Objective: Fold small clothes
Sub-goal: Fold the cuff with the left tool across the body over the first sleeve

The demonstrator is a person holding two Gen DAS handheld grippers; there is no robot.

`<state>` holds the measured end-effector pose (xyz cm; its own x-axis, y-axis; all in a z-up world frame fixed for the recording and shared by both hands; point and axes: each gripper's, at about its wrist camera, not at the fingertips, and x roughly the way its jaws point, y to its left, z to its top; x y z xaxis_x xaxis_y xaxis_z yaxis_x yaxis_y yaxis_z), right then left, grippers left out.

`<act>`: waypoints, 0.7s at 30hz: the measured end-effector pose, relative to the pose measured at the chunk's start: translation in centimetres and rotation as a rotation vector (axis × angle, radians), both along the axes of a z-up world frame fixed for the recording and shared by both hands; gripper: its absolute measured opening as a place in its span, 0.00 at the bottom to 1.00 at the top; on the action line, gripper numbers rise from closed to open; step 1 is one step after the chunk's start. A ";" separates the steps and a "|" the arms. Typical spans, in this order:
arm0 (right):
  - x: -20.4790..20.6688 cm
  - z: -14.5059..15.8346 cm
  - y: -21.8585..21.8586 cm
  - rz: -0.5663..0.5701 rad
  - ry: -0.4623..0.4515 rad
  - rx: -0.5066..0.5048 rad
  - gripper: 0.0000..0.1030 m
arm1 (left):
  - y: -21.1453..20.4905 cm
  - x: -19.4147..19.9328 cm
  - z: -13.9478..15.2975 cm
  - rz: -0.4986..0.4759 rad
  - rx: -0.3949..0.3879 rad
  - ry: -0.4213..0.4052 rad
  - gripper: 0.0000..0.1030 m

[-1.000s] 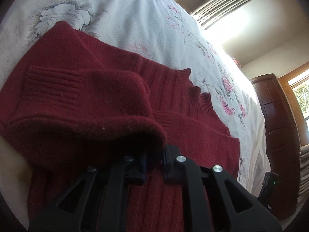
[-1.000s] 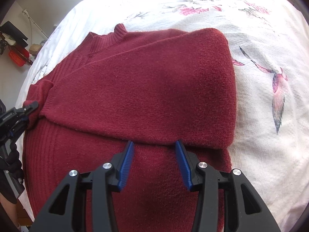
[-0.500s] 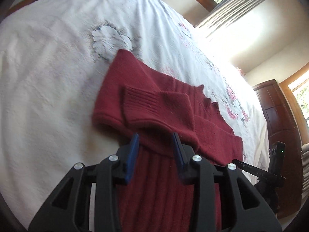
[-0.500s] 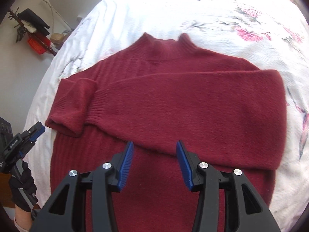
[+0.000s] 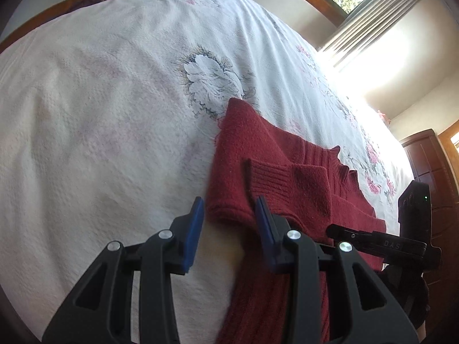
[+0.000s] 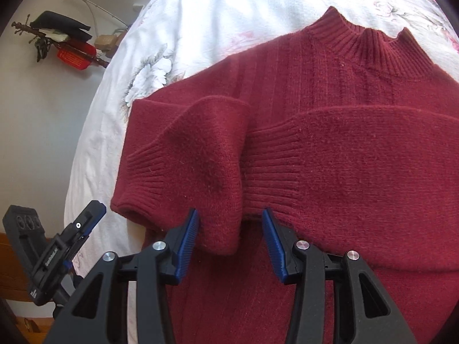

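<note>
Sweater (image 6: 330, 91) lies flat on bedspread (image 5: 100, 100), collar away from me. Both sleeves crossed over chest, cuffs meeting near middle, so body can fold in a neat stack. My left gripper (image 5: 229, 229) hangs at sweater's left edge, jaws wide, gripping nothing. My right gripper (image 6: 231, 239) hovers over left sleeve (image 6: 200, 149) just below chest, jaws wide, empty. Judge next step: take hem, fold toward collar.
</note>
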<state>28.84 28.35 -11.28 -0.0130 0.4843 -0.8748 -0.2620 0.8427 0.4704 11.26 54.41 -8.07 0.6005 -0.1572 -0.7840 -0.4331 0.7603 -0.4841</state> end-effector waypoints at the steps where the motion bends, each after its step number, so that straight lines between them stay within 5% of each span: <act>1: 0.1 -0.3 0.2 -0.001 0.003 0.003 0.31 | -0.1 0.0 0.1 -0.002 0.003 0.001 0.35; 4: -0.1 -0.1 0.1 0.011 0.002 0.069 0.10 | -0.3 0.2 0.4 -0.011 0.015 -0.001 0.35; 9: -0.4 2.7 -2.5 -0.008 -0.060 0.133 0.09 | -1.6 1.3 1.2 -0.036 0.038 -0.015 0.37; 15: -0.4 5.9 -7.5 -0.042 -0.197 0.040 0.09 | -4.6 3.5 1.4 -0.091 0.055 -0.017 0.37; 21: 0.2 3.7 -10.6 -0.081 -0.174 -0.060 0.09 | -8.3 6.4 -1.1 -0.154 0.110 0.070 0.38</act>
<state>29.05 17.74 -7.55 0.1775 0.4248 -0.8877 -0.2655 0.8893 0.3724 17.66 46.12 -9.18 0.5190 -0.1542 -0.8407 -0.3373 0.8668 -0.3672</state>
